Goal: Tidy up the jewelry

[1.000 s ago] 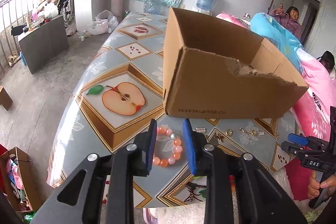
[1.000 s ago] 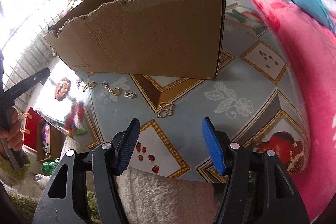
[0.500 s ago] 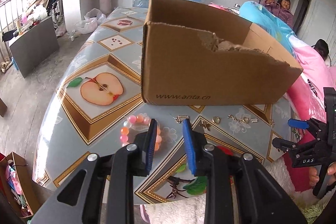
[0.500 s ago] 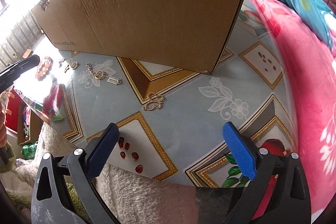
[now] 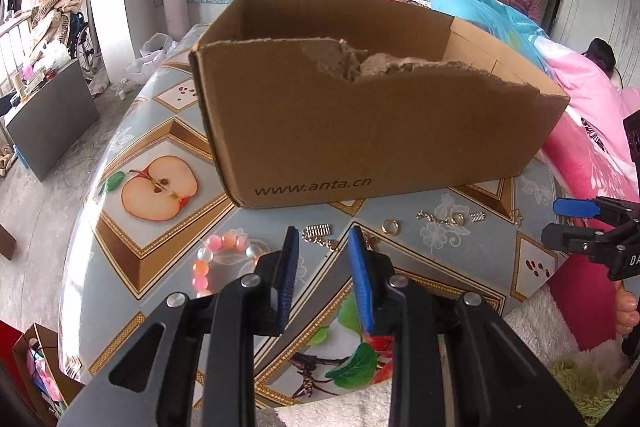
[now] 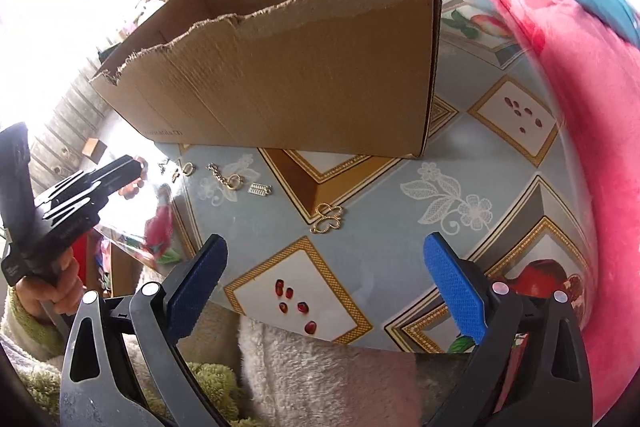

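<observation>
Although the cardboard box [image 5: 372,131] stands ready, none of the jewelry appears sorted: bead bracelet [image 5: 218,259], gold chain [image 5: 440,218] and clover charm [image 6: 329,219] lie on the tabletop [image 6: 460,163] ahead of both claws. Left claw [image 5: 323,259] is narrowly parted and empty; right claw [image 6: 326,279] is spread wide and empty. Box print reads "www.anta.cn".

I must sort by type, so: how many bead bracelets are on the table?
1. The bead bracelet lies on the table left of the left gripper, partly behind its finger. More could be inside the cardboard box.
</observation>
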`<state>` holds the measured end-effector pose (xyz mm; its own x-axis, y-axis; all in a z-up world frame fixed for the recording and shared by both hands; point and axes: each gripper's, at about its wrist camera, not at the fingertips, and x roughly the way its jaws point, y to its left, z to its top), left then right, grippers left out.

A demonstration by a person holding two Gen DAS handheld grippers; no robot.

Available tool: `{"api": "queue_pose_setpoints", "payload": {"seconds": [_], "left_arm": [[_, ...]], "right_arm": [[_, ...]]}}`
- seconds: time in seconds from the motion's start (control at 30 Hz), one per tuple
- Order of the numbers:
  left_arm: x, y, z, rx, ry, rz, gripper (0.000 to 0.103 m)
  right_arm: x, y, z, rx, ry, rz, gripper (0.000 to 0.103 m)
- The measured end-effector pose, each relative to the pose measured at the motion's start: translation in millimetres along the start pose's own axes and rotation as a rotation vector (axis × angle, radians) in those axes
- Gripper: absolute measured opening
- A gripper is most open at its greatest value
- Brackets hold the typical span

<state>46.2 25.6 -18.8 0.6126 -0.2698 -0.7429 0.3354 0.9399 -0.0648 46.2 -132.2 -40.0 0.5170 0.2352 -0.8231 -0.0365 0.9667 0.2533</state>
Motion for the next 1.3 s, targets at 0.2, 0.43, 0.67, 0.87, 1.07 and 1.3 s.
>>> {"api": "queue_pose_setpoints", "payload": {"seconds": [0.2,0.43,0.67,0.87,1.07,1.3], "left_arm": [[22.2,-3.0,14.3,0.05,0.019,0.055,0.021],[35.5,-8.7,12.7,0.05,0.089,0.037,0.019],[24.7,-9.1,4.9,-0.03,0.114,-0.07,0.019],[1.8,-13.9,-2.7,-0.013,0.076,-0.072,0.019],[0.5,-25.1,-11.4,0.068,0.087,-0.033,0.019],[13.0,-30.2,-12.4,0.08,0.098,0.016,0.019]], "right_arm": [[-0.9,-1.8,0.3,0.022,0.0,0.043,0.085],[-1.5,-1.6,0.2,0.029,-0.009,0.048,0.083],[3.3,-5.2,2.0,0.036,0.0,0.06,0.083],[5.3,-8.1,4.2,0.036,0.001,0.066,0.083],[5.9,-0.5,2.6,0.027,0.002,0.067,0.082],[5.1,3.4,1.7,0.03,0.002,0.061,0.082]]}}
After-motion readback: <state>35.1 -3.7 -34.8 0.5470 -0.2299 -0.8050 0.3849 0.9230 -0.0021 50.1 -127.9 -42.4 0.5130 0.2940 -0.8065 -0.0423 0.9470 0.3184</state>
